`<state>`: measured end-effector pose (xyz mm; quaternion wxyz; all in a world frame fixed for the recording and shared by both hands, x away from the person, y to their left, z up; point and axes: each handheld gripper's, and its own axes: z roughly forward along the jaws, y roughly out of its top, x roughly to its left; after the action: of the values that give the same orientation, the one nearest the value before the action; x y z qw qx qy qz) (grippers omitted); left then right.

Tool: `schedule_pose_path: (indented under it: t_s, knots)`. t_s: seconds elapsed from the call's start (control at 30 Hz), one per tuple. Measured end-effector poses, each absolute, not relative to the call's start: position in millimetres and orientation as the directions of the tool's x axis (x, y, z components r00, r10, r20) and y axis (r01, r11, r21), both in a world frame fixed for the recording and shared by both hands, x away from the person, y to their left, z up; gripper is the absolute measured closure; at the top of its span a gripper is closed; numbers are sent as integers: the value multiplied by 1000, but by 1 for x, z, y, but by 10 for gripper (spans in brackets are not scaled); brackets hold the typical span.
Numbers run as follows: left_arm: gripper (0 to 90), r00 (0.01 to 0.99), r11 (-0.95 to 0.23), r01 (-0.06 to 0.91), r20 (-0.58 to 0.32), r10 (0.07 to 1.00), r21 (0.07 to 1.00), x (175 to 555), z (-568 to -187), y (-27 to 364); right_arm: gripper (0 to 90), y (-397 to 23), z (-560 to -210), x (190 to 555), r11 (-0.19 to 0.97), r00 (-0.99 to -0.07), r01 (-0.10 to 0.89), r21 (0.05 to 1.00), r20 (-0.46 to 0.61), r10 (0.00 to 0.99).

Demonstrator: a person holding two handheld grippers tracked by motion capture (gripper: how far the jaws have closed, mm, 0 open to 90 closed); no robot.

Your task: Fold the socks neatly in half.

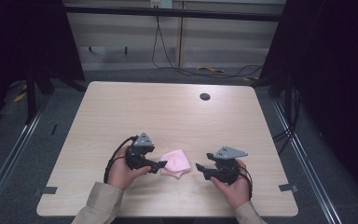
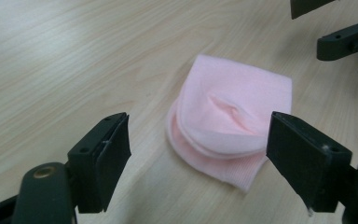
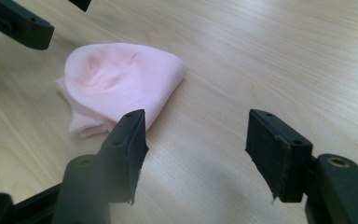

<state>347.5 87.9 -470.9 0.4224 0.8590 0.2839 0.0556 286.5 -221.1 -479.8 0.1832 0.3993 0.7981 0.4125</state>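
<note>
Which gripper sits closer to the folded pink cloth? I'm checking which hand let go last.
The left gripper: its jaw tips almost meet the pink cloth, while the right gripper stands off with bare table between.

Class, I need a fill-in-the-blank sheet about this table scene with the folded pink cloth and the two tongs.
1. The small folded cloth on the light wooden table is ____ in colour.
2. The cloth lies ____ the left tongs and the right tongs.
3. The jaws of both tongs stand ____, gripping nothing.
4. The round dark hole sits near the table's ____ edge.

Missing words: pink; between; open; far
</note>
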Motion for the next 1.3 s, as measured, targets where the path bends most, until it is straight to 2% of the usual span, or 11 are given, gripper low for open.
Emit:
schedule_pose_path:
  t_s: [0.57,0.9,1.3]
  knots:
    - [171,824,-476,437,-127,552,764,347,-475,123,251,-239,-481,285,349,-620,499,794,45,783]
    - [167,814,-477,448,-125,567,756,343,-486,139,216,-251,-483,283,352,-619,509,785,50,783]
    - [167,811,-526,428,-56,582,735,337,-499,164,188,-275,-491,278,360,-609,550,753,67,790]
